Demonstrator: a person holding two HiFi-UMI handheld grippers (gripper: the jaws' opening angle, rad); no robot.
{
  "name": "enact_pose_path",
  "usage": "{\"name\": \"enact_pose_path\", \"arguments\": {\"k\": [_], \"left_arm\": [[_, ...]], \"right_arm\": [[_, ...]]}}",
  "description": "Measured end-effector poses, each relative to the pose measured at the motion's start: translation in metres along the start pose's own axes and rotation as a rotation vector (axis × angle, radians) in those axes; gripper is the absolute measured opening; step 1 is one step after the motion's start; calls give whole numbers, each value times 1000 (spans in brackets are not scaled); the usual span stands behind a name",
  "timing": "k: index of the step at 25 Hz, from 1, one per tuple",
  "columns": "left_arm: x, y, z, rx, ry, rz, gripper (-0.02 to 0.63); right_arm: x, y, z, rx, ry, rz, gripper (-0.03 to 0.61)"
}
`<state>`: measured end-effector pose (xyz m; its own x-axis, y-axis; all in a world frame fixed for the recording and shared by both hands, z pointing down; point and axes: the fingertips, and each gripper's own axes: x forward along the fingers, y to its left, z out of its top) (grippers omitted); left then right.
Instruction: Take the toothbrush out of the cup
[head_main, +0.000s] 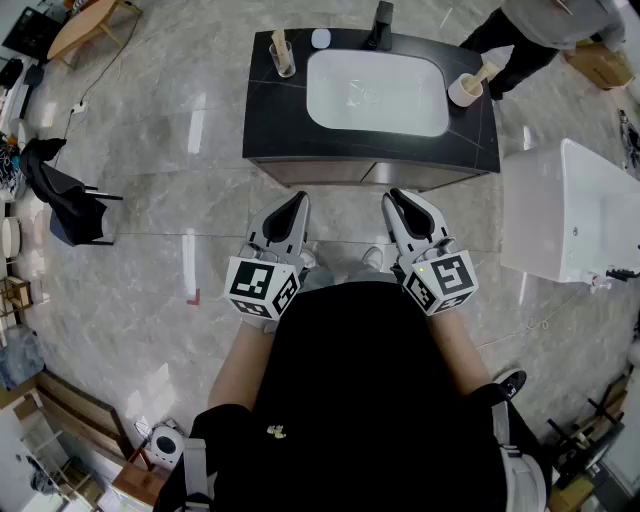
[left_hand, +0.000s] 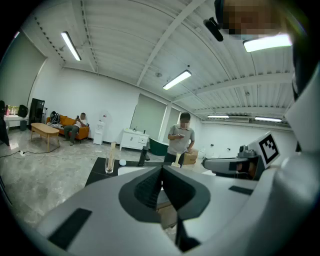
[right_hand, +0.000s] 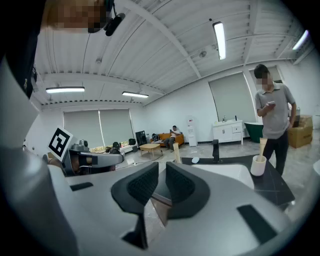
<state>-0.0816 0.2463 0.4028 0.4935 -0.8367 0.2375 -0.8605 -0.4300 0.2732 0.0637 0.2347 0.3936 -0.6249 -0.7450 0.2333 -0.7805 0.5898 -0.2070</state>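
Glossy grey marble floor surrounded a black-topped vanity at twelve o'clock and a white rectangular tub at three.

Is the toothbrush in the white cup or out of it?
In. The toothbrush stands inside the white cup, poking up above its rim.

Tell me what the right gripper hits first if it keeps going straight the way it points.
The right gripper would most likely meet the front of the dark vanity, near the white basin; the way there looks free, though depth is unclear.
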Motion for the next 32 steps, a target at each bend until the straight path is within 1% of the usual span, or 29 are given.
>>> {"name": "enact_pose_path", "arguments": {"k": [5,13,17,21,26,32], "left_arm": [[-7,22,1,0,7,-18,23],[-23,57,2,-9,-1,-39,23],[-32,70,3,-29,-10,-49,23],[-40,81,-2,-25,6,-57,23],[-37,93,-6,-34,17,-34,23],[-11,104,-4,-32,32,8,23]], "right_arm": [[16,15,-3,-13,6,-12,63],[35,32,-3,-6,-3,-64,63],[40,35,1,-7,-7,-111,63],[44,37,-1,-13,-12,-142,63],[54,34,-4,2,-7,-135,63],[87,14,0,31,-16,-87,63]]}}
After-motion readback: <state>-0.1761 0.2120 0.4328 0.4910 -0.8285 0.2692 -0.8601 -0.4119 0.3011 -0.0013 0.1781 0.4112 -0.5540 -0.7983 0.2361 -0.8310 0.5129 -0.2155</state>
